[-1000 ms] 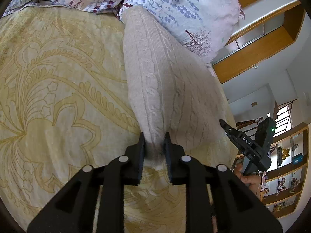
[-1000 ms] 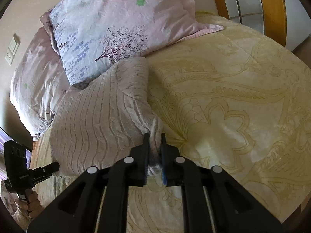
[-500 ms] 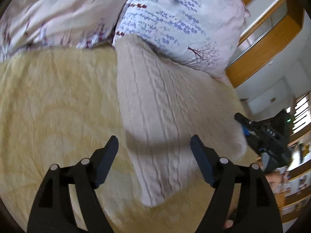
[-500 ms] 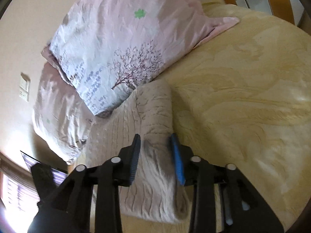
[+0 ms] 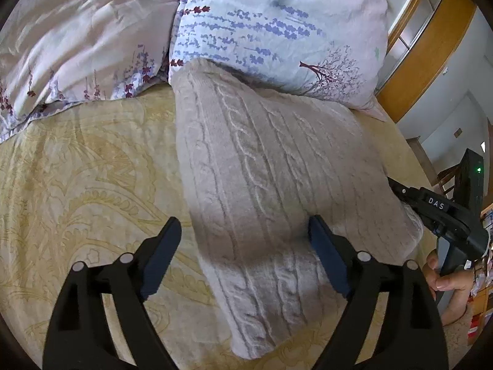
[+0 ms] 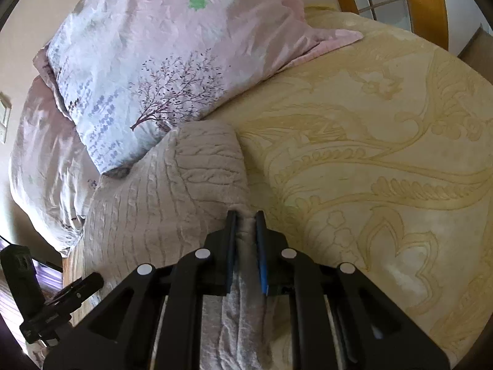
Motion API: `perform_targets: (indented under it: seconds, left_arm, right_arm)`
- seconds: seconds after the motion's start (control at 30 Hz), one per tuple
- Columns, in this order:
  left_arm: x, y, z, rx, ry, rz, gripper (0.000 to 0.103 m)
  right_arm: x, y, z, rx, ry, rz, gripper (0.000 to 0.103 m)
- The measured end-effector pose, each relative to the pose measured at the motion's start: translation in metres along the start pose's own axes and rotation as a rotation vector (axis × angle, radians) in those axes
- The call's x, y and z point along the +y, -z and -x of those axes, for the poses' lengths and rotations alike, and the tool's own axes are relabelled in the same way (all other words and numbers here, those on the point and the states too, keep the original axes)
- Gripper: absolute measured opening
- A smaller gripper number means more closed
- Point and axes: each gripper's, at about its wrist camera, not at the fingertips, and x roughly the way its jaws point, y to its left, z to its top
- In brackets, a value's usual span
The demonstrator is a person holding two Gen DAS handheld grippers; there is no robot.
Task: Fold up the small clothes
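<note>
Left claw (image 5: pixel 243 248): spread wide, nothing held, poised over the near end of the knit garment (image 5: pixel 271 166), one finger above the bedspread (image 5: pixel 80 178), the other above the knit.

Right claw (image 6: pixel 245 234): narrowed onto a bunched edge of the knit garment (image 6: pixel 172 191), cloth pinched between the pads and trailing back between the fingers. It is also seen from the left wrist view at the garment's right side (image 5: pixel 397 186), gripped by a hand (image 5: pixel 446 280).

Knit garment: beige cable knit, folded, laid on the yellow patterned bedspread (image 6: pixel 369 160), its far end touching the floral pillow (image 5: pixel 271 24). A second pillow (image 5: pixel 80 37) is set beside the first.
</note>
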Motion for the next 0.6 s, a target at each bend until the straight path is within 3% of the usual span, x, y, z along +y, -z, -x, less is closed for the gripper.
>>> perform_targets:
  seconds: [0.1, 0.23, 0.3, 0.37, 0.4, 0.6]
  left_arm:
    - [0.004, 0.000, -0.001, 0.009, 0.019, 0.013, 0.087]
    - [0.017, 0.000, 0.003, 0.032, 0.116, 0.077, 0.086]
    - [0.025, -0.001, 0.003, 0.036, 0.162, 0.118, 0.086]
    - [0.035, -0.005, 0.001, 0.046, 0.203, 0.173, 0.085]
    - [0.040, -0.007, -0.001, 0.054, 0.228, 0.199, 0.085]
    - [0.057, -0.014, -0.014, 0.083, 0.330, 0.304, 0.077]
  right_arm:
    - [-0.006, -0.002, 0.000, 0.012, -0.006, -0.028, 0.013]
    - [-0.002, -0.008, 0.010, 0.010, -0.009, -0.031, 0.014]
    - [-0.001, -0.013, 0.017, 0.004, -0.030, -0.040, 0.021]
    - [-0.001, -0.019, 0.018, 0.012, -0.055, -0.049, 0.052]
    - [-0.001, -0.021, 0.017, 0.023, -0.065, -0.057, 0.057]
    - [-0.003, -0.038, -0.011, 0.144, -0.180, -0.122, 0.058]
